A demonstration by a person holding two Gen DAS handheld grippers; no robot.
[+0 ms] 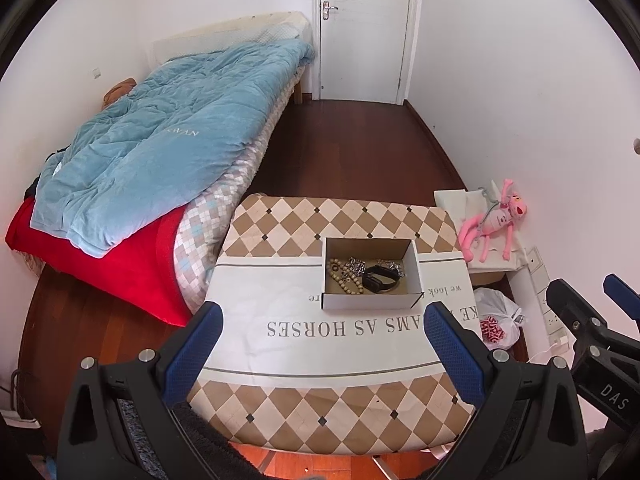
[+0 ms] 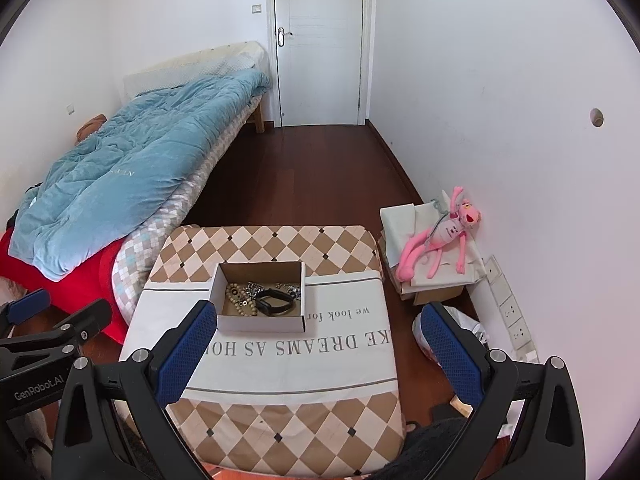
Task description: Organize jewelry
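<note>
**Loose jewelry in an open box, both grippers standing off empty**

The cardboard box [image 1: 372,274] sits on the white lettered band of the cloth-covered counter [image 1: 280,360], its top open. Inside it, the wooden bead strand [image 1: 344,276] lies along the left side, a silver chain [image 1: 356,266] is bunched behind the middle, the black wristband [image 1: 380,279] lies right of centre, and a second small heap of silver links [image 1: 394,267] rests in the far right corner. The pieces overlap or touch; whether they are tangled cannot be told.

All of it looks light. The chains are likely limp and slippery, apt to slide out of a shallow pinch, so taking a bunched clump seems safer than one link. The beads are hard and round; gripping across the strand between two beads should hold better. The wristband is springy and stands in a loop, and its strap is the easiest hold. The box itself is thin card and would probably skid if nudged.

The left gripper [image 1: 322,338] hovers short of the box, jaws wide apart and holding nothing. The right gripper [image 2: 316,338] is likewise spread wide and empty, near the box's front wall. A pink plush toy [image 1: 494,220] lies beyond the box to the right, off the counter.
</note>
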